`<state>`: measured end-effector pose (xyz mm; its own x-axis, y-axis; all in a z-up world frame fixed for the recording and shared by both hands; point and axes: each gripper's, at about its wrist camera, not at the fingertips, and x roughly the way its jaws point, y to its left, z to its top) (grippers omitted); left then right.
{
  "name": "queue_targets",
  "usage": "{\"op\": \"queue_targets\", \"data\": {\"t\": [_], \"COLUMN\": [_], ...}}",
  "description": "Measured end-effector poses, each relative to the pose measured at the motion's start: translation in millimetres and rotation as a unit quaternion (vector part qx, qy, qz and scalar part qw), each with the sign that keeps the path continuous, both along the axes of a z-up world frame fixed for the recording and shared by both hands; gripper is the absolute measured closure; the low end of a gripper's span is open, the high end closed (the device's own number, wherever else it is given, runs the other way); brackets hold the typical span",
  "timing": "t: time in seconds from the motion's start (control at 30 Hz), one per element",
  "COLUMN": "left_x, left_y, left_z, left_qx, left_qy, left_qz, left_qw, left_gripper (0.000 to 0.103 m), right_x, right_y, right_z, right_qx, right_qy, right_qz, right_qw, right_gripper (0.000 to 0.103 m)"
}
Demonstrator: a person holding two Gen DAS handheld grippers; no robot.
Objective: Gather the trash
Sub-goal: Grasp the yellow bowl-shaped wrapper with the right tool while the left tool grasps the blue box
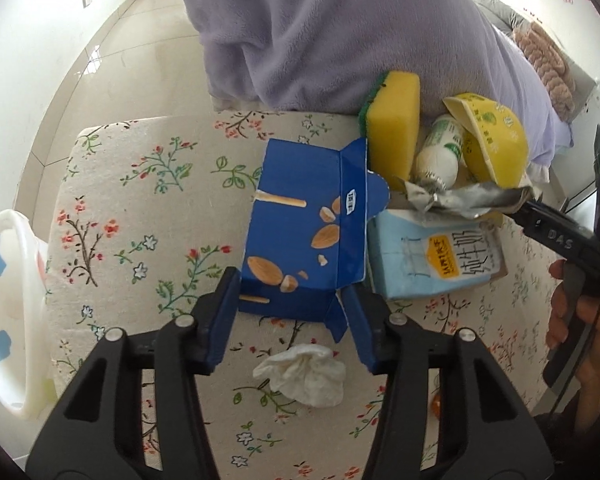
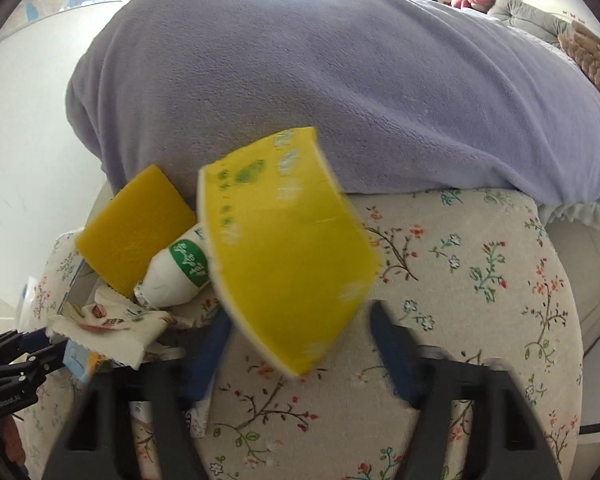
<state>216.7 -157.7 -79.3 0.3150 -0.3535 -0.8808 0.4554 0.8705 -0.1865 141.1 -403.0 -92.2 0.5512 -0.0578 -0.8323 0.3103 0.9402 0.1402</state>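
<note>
A flattened blue snack box [image 1: 308, 216] lies on the floral cushion [image 1: 140, 200]. My left gripper [image 1: 293, 284] straddles the box's near end, and both blue pads touch its sides. A crumpled white tissue [image 1: 304, 376] lies just below the fingers. In the right wrist view a yellow paper cup [image 2: 288, 248] stands tilted between the fingers of my right gripper [image 2: 300, 314]. The left finger is at the cup's side, and a gap shows at the right finger. Beside the cup lie a white bottle [image 2: 180, 272], a yellow sponge [image 2: 132, 228] and a crumpled wrapper [image 2: 112, 328].
A light blue milk carton [image 1: 432, 256] and a silver foil wrapper [image 1: 456, 196] lie right of the box. A lilac blanket [image 1: 320, 32] borders the cushion at the back. A white plastic bin [image 1: 8, 300] stands at the left on the tiled floor. A hand [image 1: 580, 320] holds the right gripper.
</note>
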Motion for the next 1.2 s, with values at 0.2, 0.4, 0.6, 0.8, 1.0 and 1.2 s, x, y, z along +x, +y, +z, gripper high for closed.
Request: {"op": "queue_targets", "data": {"t": [0.2, 0.4, 0.6, 0.8, 1.0, 1.2], "left_x": [-4, -10, -12, -25, -31, -36], "left_y": [16, 28, 46, 57, 73, 99], "left_z": [13, 25, 27, 40, 48, 56], "left_qx": [-0.016, -0.030, -0.040, -0.049, -0.053, -0.054], "left_qy": [-0.012, -0.022, -0.031, -0.045, -0.055, -0.065], "left_qz": [0.011, 0.019, 0.031, 0.042, 0.058, 0.079], "left_qw": [0.9997, 0.9991, 0.9982, 0.9969, 0.9954, 0.9933], "left_gripper": [0.051, 0.051, 0.051, 0.051, 0.051, 0.051], "right_x": [-5, -20, -33, -42, -45, -41], "right_y": [-6, -9, -4, 8, 29, 58], "right_z": [9, 33, 53, 83, 105, 114], "right_qx": [0.016, 0.019, 0.017, 0.012, 0.004, 0.000], "right_qy": [-0.011, -0.032, -0.047, -0.073, -0.088, -0.095], "right_qz": [-0.007, -0.009, -0.014, -0.008, 0.012, 0.039], "right_qw": [1.000, 0.999, 0.999, 0.997, 0.996, 0.995], "right_gripper": [0.054, 0.072, 0.073, 0.073, 0.073, 0.073]}}
